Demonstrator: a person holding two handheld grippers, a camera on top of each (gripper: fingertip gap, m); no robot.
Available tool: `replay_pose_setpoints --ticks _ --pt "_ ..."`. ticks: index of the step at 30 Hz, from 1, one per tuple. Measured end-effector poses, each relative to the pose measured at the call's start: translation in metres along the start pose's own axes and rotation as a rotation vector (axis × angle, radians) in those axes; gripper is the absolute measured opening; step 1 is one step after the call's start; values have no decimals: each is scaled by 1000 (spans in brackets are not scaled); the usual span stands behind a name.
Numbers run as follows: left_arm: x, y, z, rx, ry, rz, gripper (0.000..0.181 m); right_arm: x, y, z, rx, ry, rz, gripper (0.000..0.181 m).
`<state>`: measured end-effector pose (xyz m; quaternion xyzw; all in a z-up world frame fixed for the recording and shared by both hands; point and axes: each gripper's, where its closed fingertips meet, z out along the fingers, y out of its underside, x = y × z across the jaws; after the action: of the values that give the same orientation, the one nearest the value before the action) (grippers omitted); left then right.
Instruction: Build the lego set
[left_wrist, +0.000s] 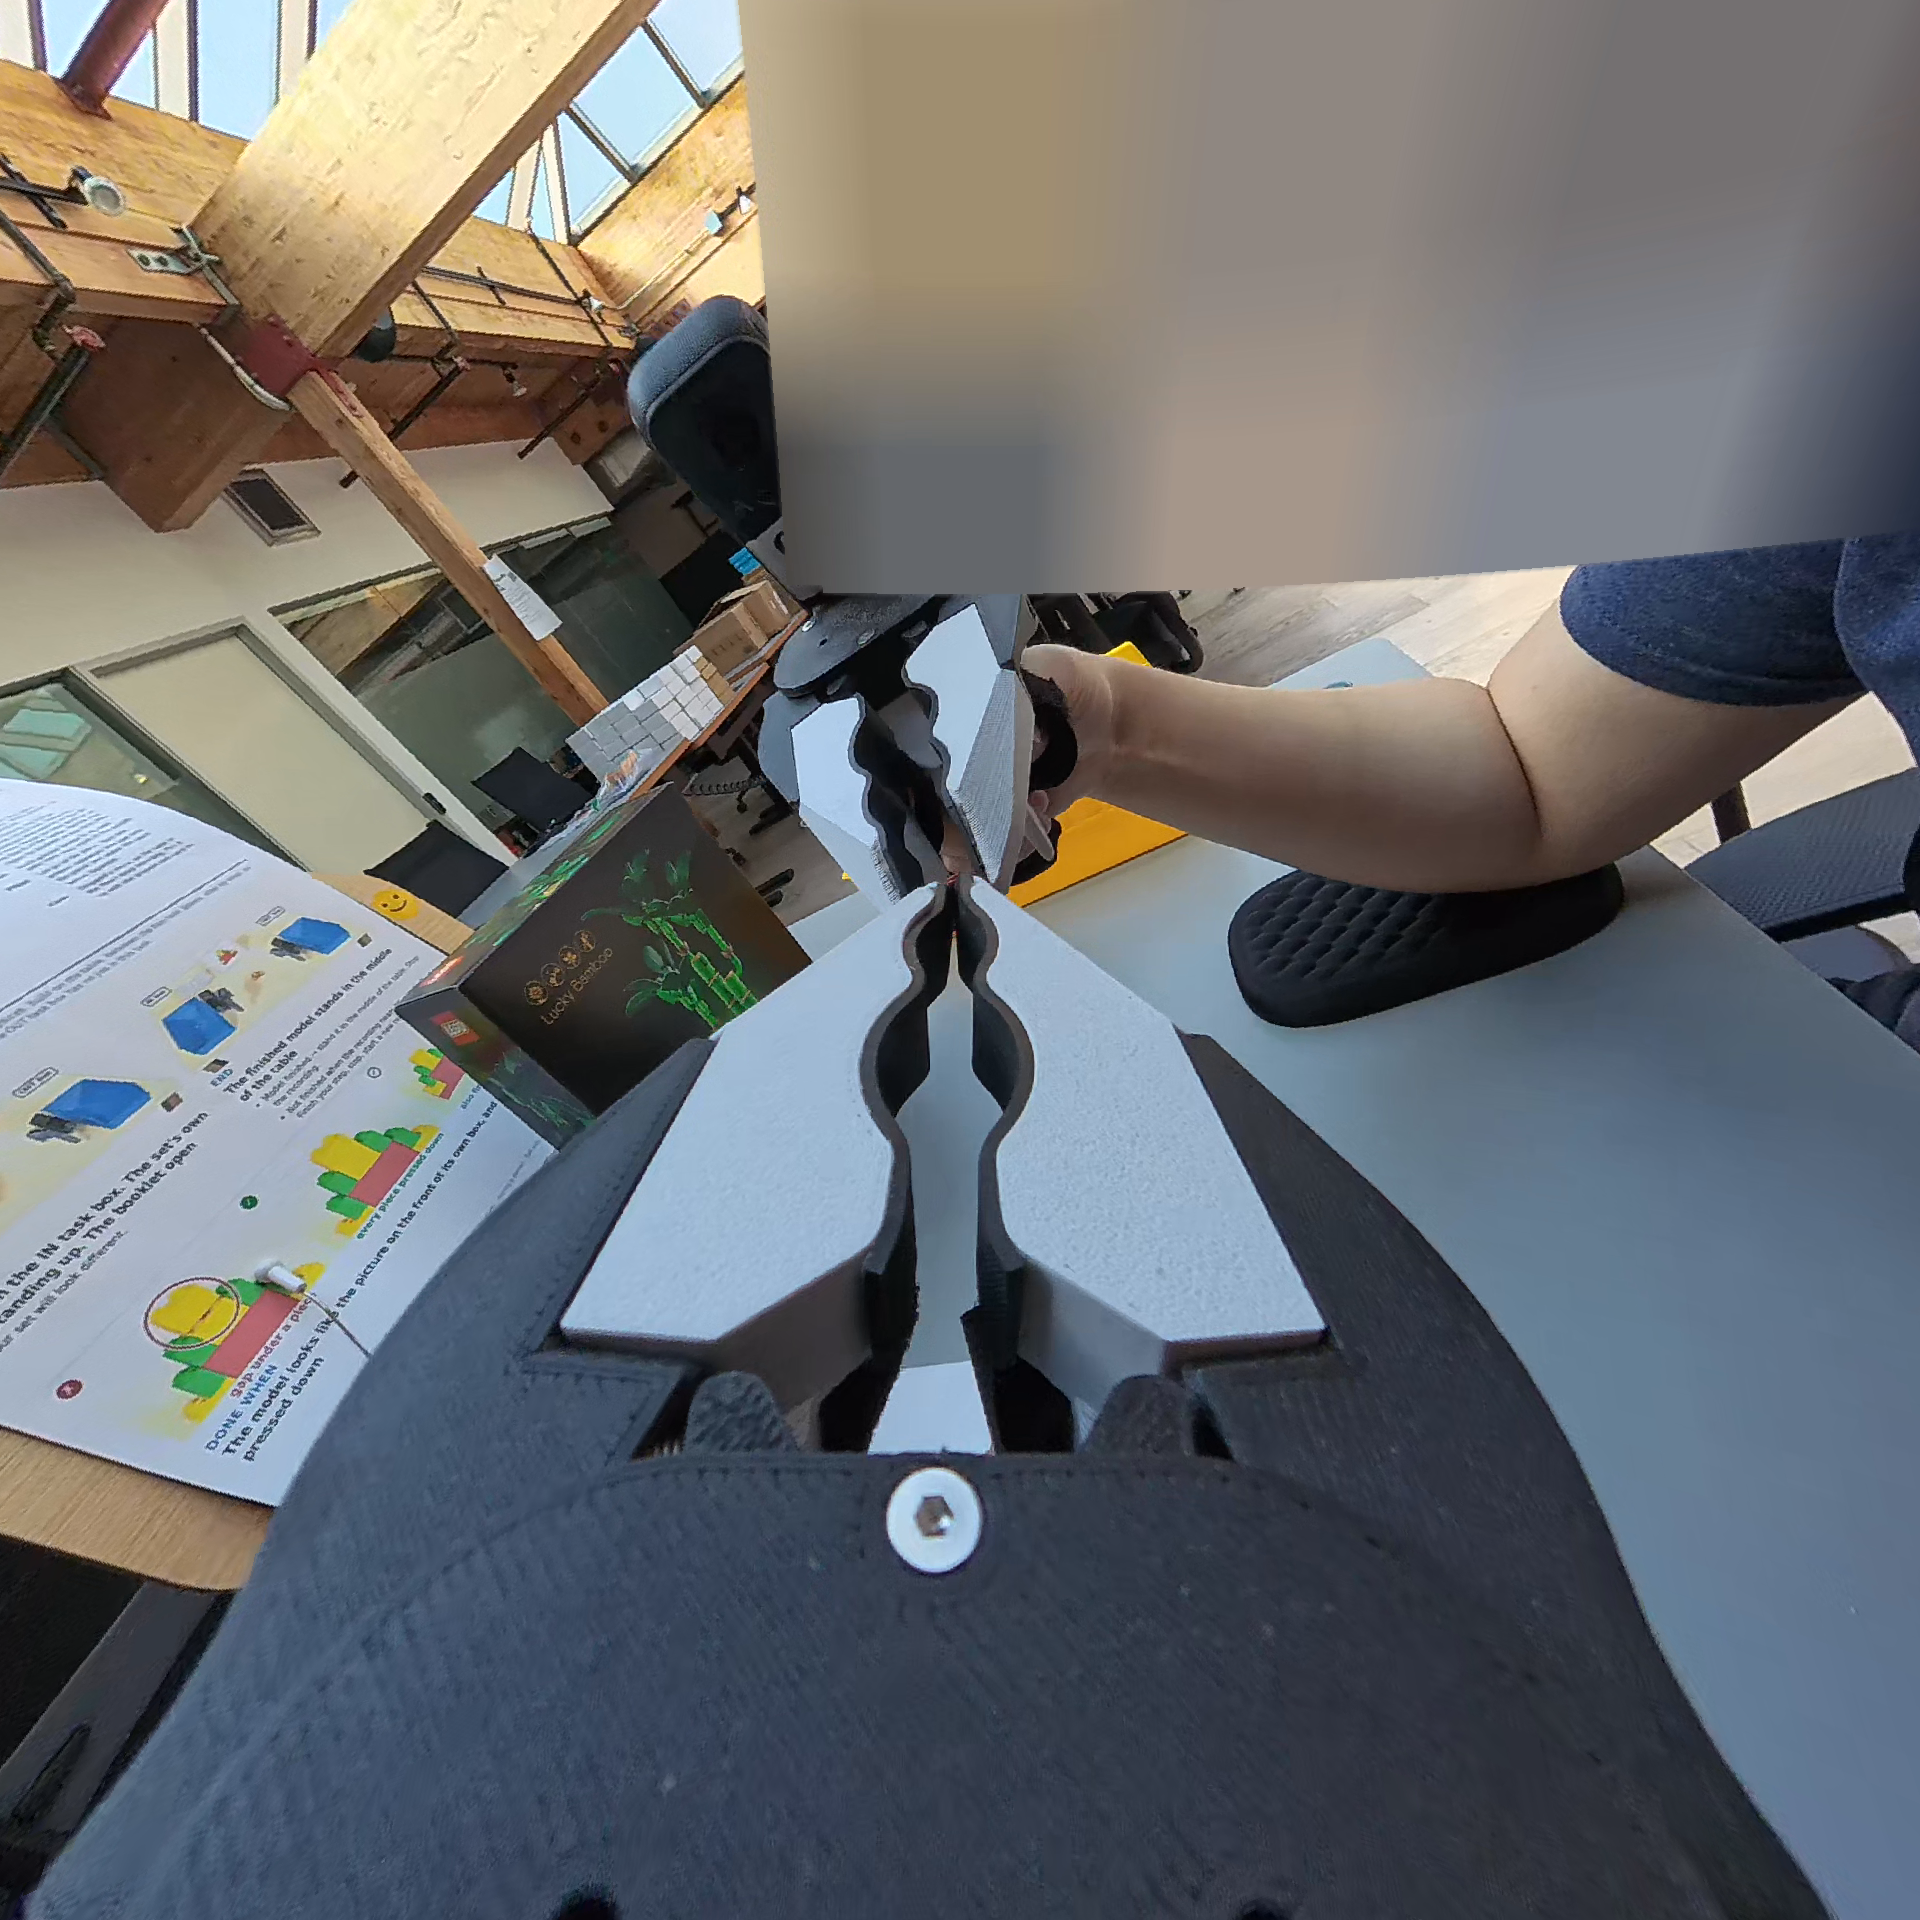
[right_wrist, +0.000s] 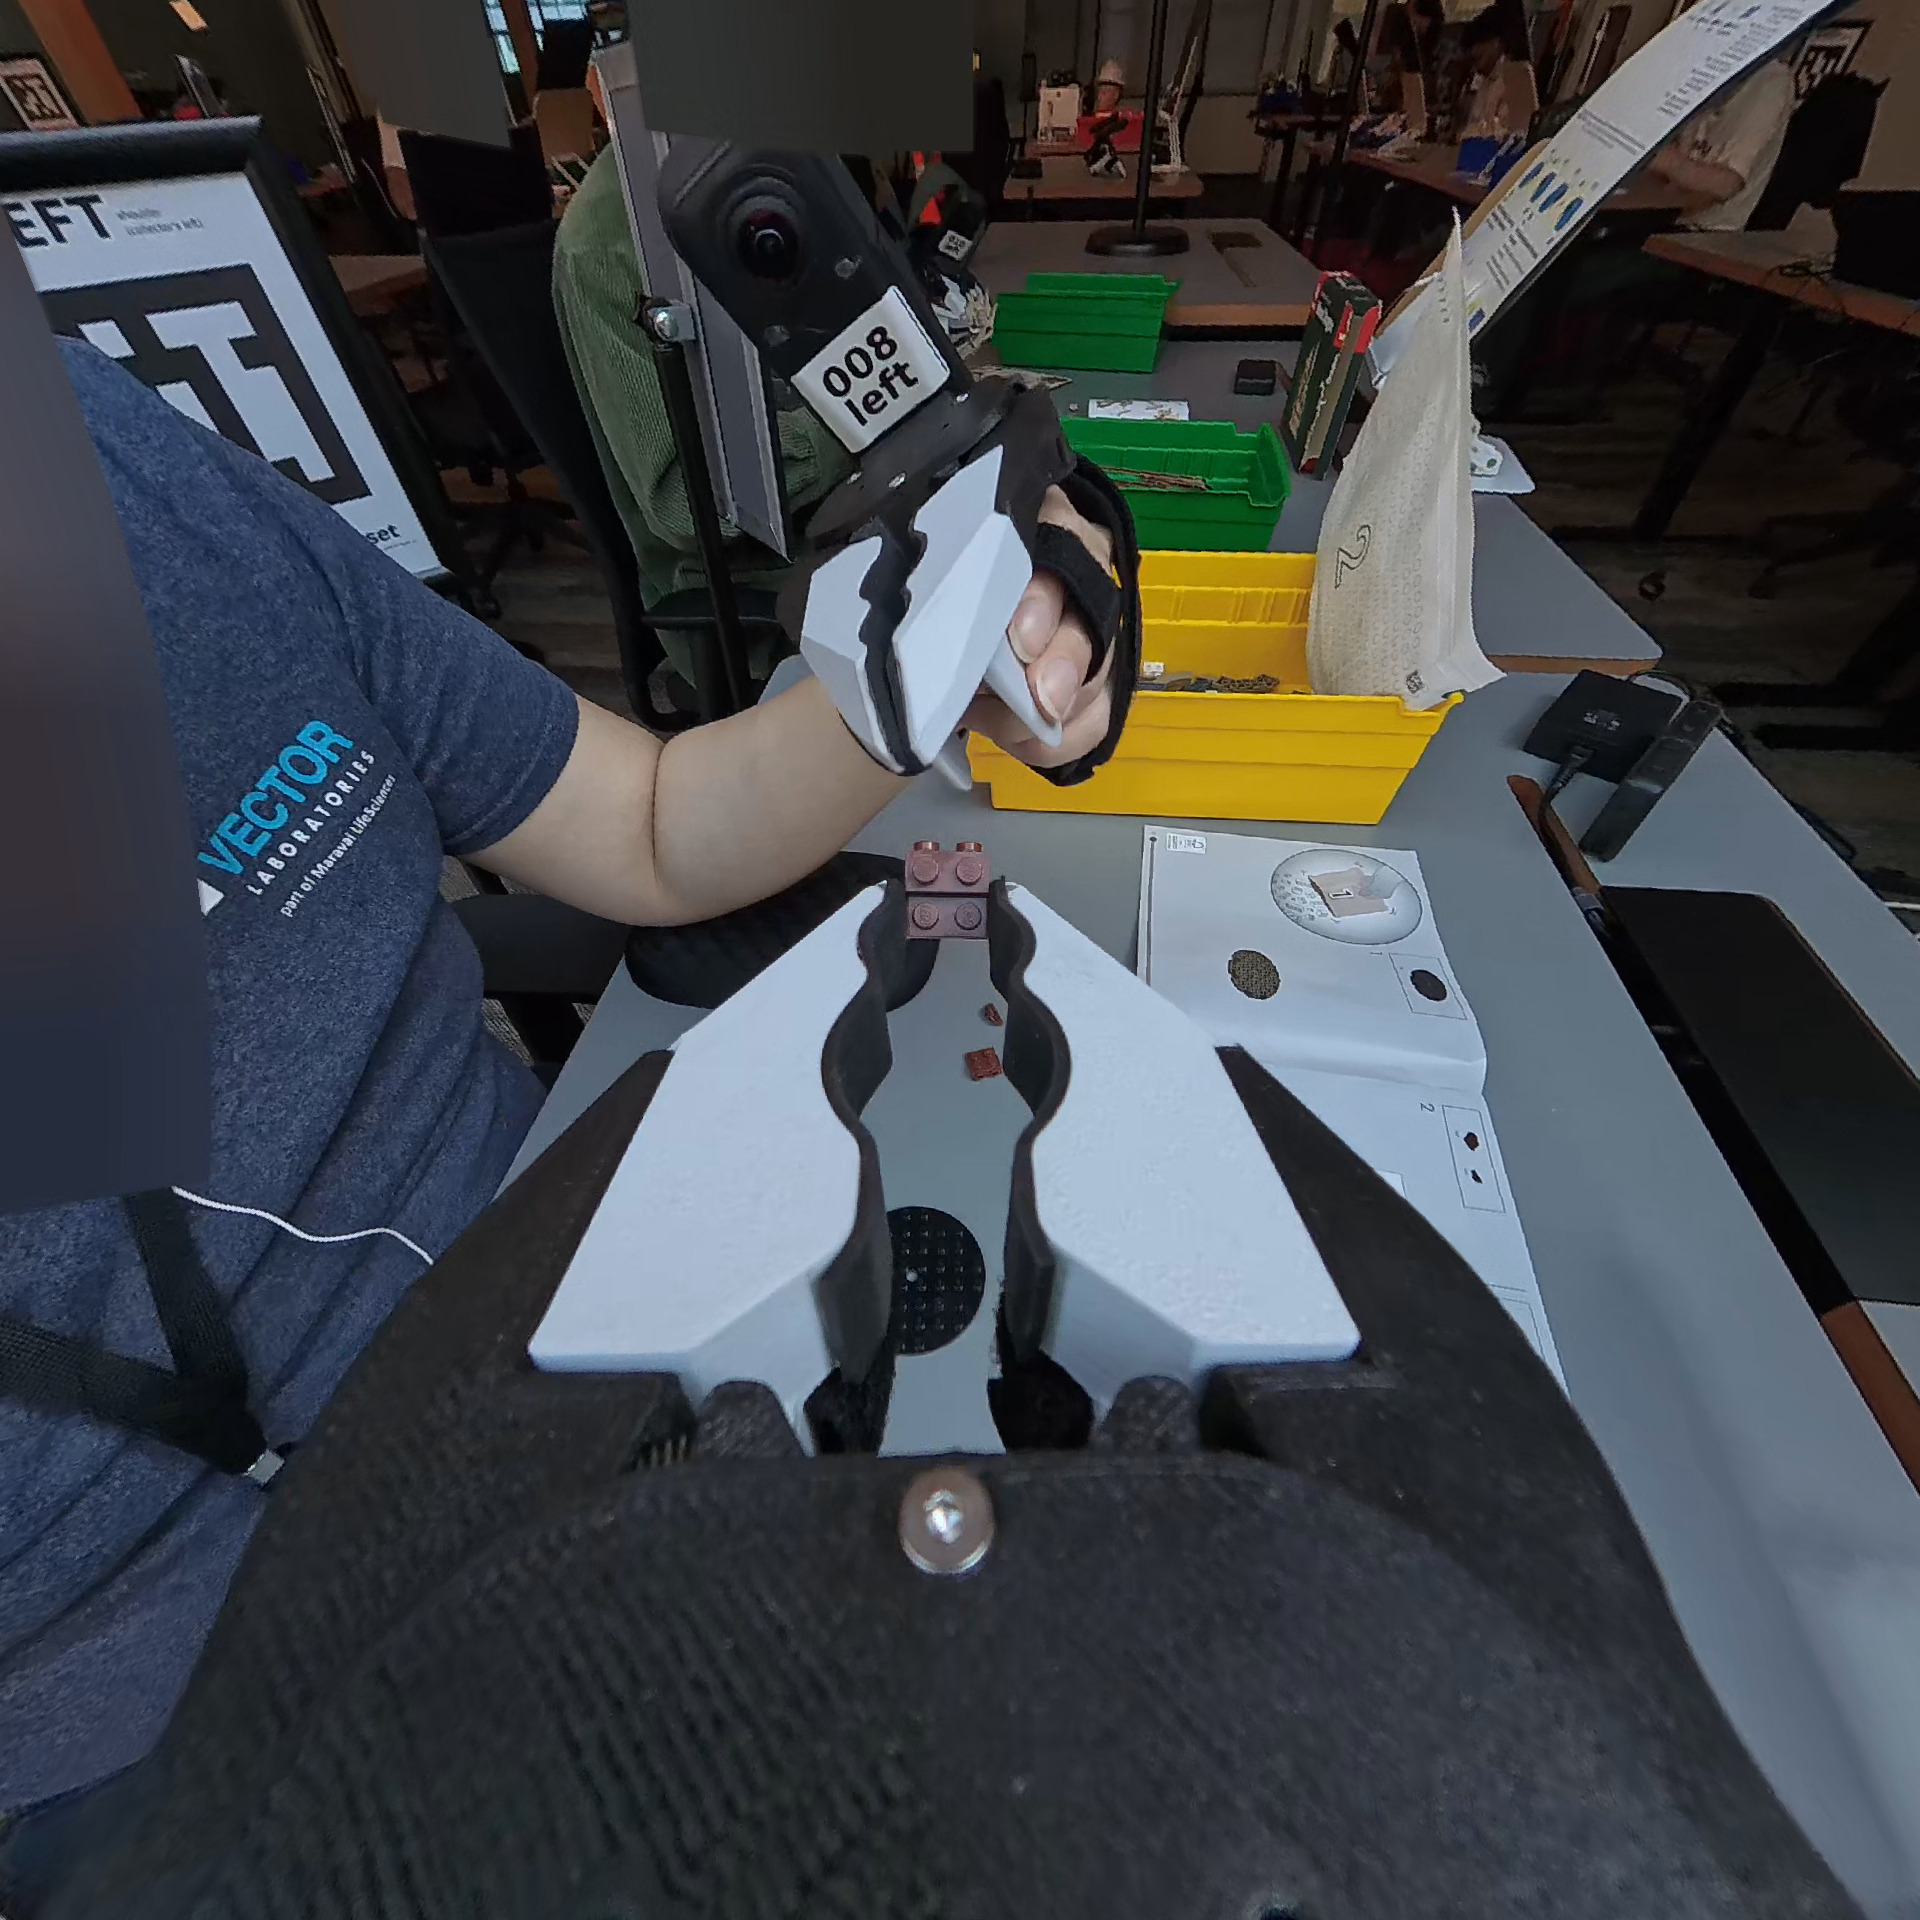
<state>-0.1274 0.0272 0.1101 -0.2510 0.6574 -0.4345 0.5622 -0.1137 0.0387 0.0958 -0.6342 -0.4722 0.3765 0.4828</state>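
Note:
My right gripper (right_wrist: 945, 914) is shut on a small brown studded brick (right_wrist: 945, 902) and holds it above the grey table (right_wrist: 1683, 1143). My left gripper (right_wrist: 948, 771) hangs just beyond and above it, tips pointing down, jaws together with nothing visible between them. In the left wrist view my left gripper (left_wrist: 954, 920) is shut, and the right gripper (left_wrist: 948, 868) meets it tip to tip, with a hint of the brick between. A black round plate (right_wrist: 935, 1278) and two small brown pieces (right_wrist: 982, 1062) lie on the table under my right gripper.
An open instruction booklet (right_wrist: 1320, 966) lies right of the pieces. Behind it stand a yellow bin (right_wrist: 1226, 748), a white paper bag (right_wrist: 1392, 582) and green bins (right_wrist: 1174, 468). The set's dark box (left_wrist: 623, 966), a printed sheet (left_wrist: 156, 1091) and a black arm rest (left_wrist: 1423, 935) are near. My two grippers' fingertips are within a few centimetres of each other.

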Motion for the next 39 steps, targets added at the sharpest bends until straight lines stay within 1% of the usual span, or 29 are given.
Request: replay_pose_setpoints --ticks 3,6,8,10,12,15,17,20,23,24,26,27,29,31,32,34,35,39 --pt "-10 -5 -11 21 -36 -19 0 10 17 -4 -78 30 21 15" --pt "-22 -6 -28 8 -98 -4 0 23 58 6 -268 68 31 15" --pt "-31 -8 -41 6 -147 1 0 27 90 23 -397 49 28 15" --pt "-39 -14 -56 24 -188 -5 0 26 120 46 -485 -9 59 15" --pt "-45 -20 -69 50 -223 -8 0 32 153 64 -588 -19 77 15" --pt "-50 -26 -82 67 -257 -8 0 33 187 91 -650 -51 94 15" --pt "-50 -28 -86 72 -264 1 0 28 203 104 -680 -80 90 15" --pt "-49 -31 -87 70 -264 12 0 28 215 118 -709 -66 38 15" --pt "-48 -32 -88 62 -270 28 0 29 221 124 -721 -48 6 15" --pt "-48 -33 -89 63 -271 31 0 29 220 125 -711 -47 6 17" --pt "-47 -37 -92 69 -275 37 0 30 214 126 -677 -51 9 29" --pt "-47 -39 -95 74 -279 42 0 32 208 126 -645 -54 3 31" --pt "-47 -44 -101 90 -290 50 0 47 190 132 -545 -6 -21 31" --pt "-48 -49 -107 107 -303 52 0 77 173 144 -438 94 1 30" --pt "-48 -49 -110 111 -309 53 0 93 171 149 -412 139 18 30" --pt "-49 -50 -114 114 -317 53 0 115 180 156 -420 192 20 30" --pt "-49 -51 -117 117 -321 54 0 120 185 158 -440 200 20 29" --pt "-49 -57 -124 144 -328 59 0 127 193 167 -476 209 20 24"
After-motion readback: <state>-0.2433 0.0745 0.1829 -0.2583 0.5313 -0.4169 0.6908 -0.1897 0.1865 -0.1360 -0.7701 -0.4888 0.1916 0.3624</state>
